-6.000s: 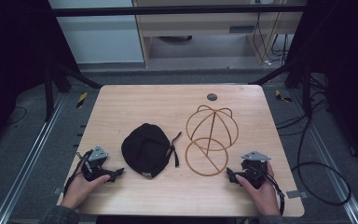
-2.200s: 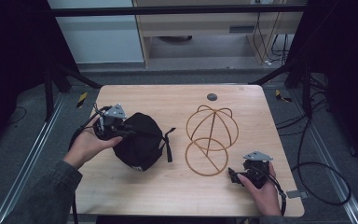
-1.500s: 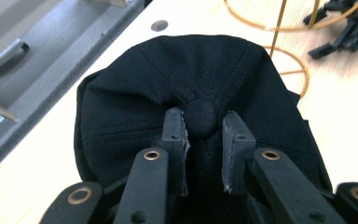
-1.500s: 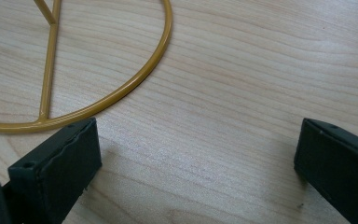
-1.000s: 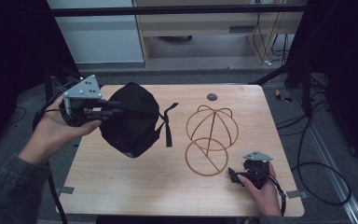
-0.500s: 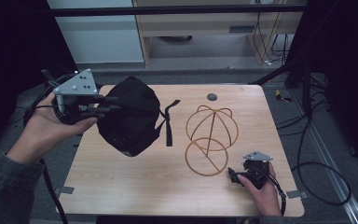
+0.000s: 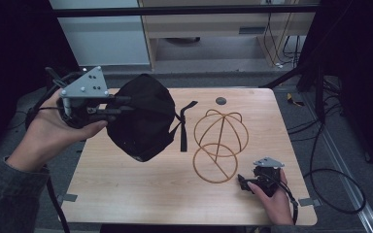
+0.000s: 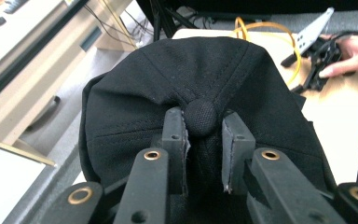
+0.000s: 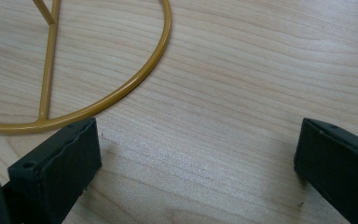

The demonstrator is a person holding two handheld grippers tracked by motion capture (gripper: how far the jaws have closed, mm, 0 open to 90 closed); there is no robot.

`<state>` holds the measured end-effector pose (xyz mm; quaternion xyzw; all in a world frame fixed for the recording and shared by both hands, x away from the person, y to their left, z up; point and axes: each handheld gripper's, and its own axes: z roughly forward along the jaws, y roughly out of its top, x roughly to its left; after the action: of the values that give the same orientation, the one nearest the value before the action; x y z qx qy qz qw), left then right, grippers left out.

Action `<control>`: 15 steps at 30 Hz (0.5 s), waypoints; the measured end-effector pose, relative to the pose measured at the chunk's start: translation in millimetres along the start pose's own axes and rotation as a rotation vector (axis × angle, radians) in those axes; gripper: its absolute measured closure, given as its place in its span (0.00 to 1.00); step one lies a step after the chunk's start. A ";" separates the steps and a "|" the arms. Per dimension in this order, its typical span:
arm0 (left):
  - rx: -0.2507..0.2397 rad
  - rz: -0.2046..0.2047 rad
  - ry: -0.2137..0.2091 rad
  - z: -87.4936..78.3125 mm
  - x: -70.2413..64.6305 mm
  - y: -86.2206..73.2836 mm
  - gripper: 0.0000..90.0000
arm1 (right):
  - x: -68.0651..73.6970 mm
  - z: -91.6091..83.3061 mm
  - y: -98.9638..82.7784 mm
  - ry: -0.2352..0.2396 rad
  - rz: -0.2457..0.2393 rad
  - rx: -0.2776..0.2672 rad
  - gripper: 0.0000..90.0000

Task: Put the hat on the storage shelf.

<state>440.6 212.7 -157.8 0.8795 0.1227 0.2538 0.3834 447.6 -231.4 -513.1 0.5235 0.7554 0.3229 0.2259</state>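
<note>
Cap (image 7: 143, 119) first: black fabric, lifted clear of the wooden table (image 7: 126, 187) and hanging at the far left side of the gold wire stand (image 7: 219, 144), its strap dangling toward the stand without touching it. The left gripper (image 7: 121, 104) holds it up, jaws clamped on the crown fabric; in the left gripper view the two pads (image 8: 176, 140) pinch the cloth either side of the round top button (image 8: 200, 117) (the button itself sits just ahead of the pads, not between them). The right gripper (image 7: 245, 183) rests on the table just beside the stand's base ring, on its near right side, with its jaws spread wide and nothing between them; in the right gripper view the ring curves past the left jaw tip, close to it. A small dark disc (image 7: 220, 101) lies on the table beyond the stand.
</note>
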 end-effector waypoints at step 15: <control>-0.015 0.059 -0.010 0.9 -8.4 30.4 0.83 | -0.1 0.0 0.0 0.000 -0.001 0.000 0.01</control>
<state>434.7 188.1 -138.9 0.8812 0.0929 0.2615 0.3827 447.6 -231.4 -513.2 0.5230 0.7556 0.3228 0.2263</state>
